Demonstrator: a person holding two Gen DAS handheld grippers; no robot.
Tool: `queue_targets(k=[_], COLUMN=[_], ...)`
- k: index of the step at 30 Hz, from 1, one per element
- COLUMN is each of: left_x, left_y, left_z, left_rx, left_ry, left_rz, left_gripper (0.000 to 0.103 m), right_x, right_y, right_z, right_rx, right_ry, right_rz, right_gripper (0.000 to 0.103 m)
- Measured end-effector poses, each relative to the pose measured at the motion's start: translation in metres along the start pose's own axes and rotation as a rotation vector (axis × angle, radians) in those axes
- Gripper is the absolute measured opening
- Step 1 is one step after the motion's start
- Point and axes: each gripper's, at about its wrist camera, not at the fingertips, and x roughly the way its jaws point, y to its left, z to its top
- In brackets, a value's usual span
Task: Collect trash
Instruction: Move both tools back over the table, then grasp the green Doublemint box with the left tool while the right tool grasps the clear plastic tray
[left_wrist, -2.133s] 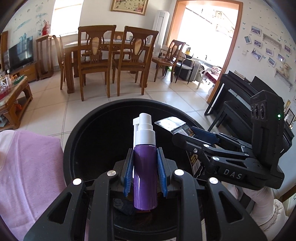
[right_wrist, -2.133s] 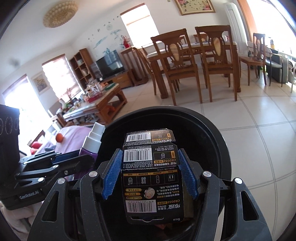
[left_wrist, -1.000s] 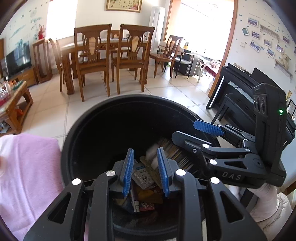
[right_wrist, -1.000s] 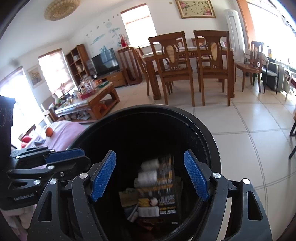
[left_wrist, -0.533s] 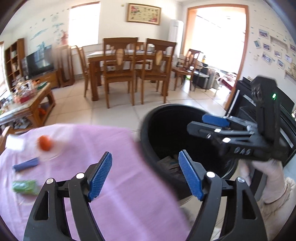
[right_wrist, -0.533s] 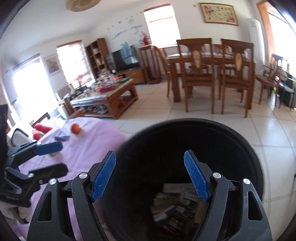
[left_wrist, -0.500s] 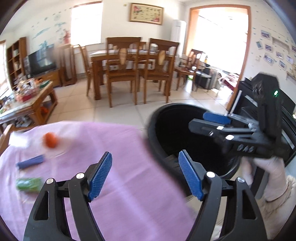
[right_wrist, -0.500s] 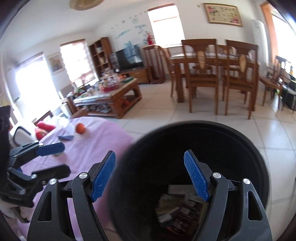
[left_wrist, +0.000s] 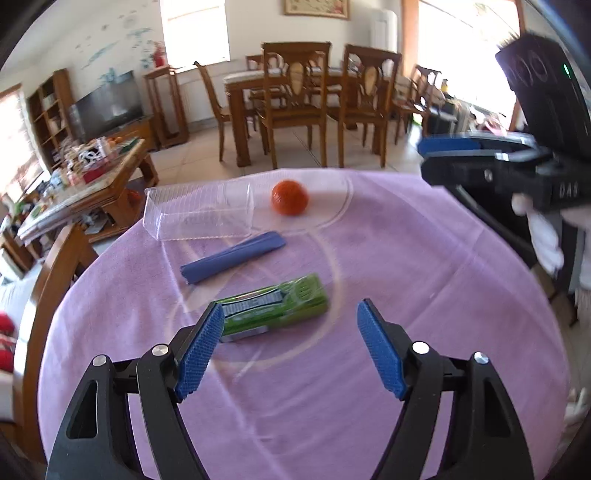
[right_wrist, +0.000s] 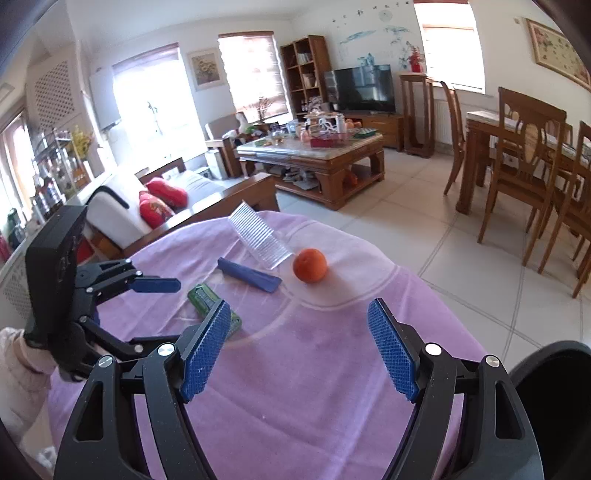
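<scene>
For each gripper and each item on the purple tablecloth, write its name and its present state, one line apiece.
Left gripper: open, empty.
Right gripper: open, empty.
Green packet: lying flat.
Blue wrapper: lying flat.
Clear plastic tray: empty, opening upward.
Orange: whole, resting on the cloth.
Black bin: uncovered.

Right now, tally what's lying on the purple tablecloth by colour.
Green: 1, green packet
Blue: 1, folded blue wrapper
Orange: 1, orange fruit
Clear: 1, clear plastic tray
Total: 4
</scene>
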Motion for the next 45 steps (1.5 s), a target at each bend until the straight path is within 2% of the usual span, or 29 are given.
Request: queue_targets(k=[4, 16, 19, 23, 25, 27, 28, 29, 31, 35, 40, 41, 42, 45], left_x=[0.016, 0.036, 0.036, 0.037, 0.039, 0.039, 0.039, 0.040, 0.041, 0.046, 0.050, 0.050, 0.050, 0.049], left_y=[0.011, 0.020, 0.025, 0.035, 0.036, 0.035, 0.035, 0.036, 0.036, 0.034, 0.036, 0.036, 0.037, 0.032], left_z=[-0.006, 0.000, 0.001, 0.002, 0.002, 0.001, 0.001, 0.001, 0.002, 0.003, 0.008, 0.008, 0.009, 0.008], left_rx=[0.125, 0.258, 0.239, 0.180, 0.177, 0.170, 0.168, 0.167, 0.162, 0.152, 0.121, 0.115, 0.102, 0.101], left_ry=[0.037, 0.041, 0.038, 0.034, 0.030, 0.024, 0.023, 0.021, 0.020, 0.038, 0.039, 0.039, 0.038, 0.033], left_rz=[-0.027, -0.104, -0.131, -0.164, -0.162, -0.164, -0.166, -0.167, -0.169, -0.162, -0.165, -0.159, -0.151, -0.111], left_gripper=[0.074, 0.066, 0.065, 0.057, 0.054, 0.052, 0.051, 0.050, 0.048, 0.043, 0.042, 0.039, 0.032, 0.030], right_x=[0.036, 0.125, 0.152, 0.177, 0.185, 0.187, 0.188, 0.189, 0.189, 0.185, 0.174, 0.173, 0.170, 0.163], right_y=[0.016, 0.039, 0.045, 0.048, 0.050, 0.051, 0.053, 0.053, 0.053, 0.054, 0.054, 0.054, 0.053, 0.051], right_z=[0.021, 0.074, 0.083, 0.087, 0.088, 0.085, 0.085, 0.084, 0.081, 0.076, 0.076, 0.076, 0.076, 0.076], right_rx=[-0.060, -0.236, -0.266, -0.274, -0.271, -0.272, -0.269, -0.266, -0.264, -0.258, -0.243, -0.239, -0.233, -0.214], right_ry=[0.047, 0.122, 0.175, 0.212, 0.227, 0.232, 0.234, 0.239, 0.247, 0.249, 0.225, 0.222, 0.218, 0.201], right_rz=[0.004, 0.039, 0.053, 0.056, 0.070, 0.085, 0.091, 0.092, 0.104, 0.128, 0.135, 0.136, 0.137, 0.133], right_gripper=[0.076, 0.075, 0.067, 0.063, 0.050, 0.043, 0.032, 0.028, 0.010, 0.004, 0.003, 0.003, 0.003, 0.003])
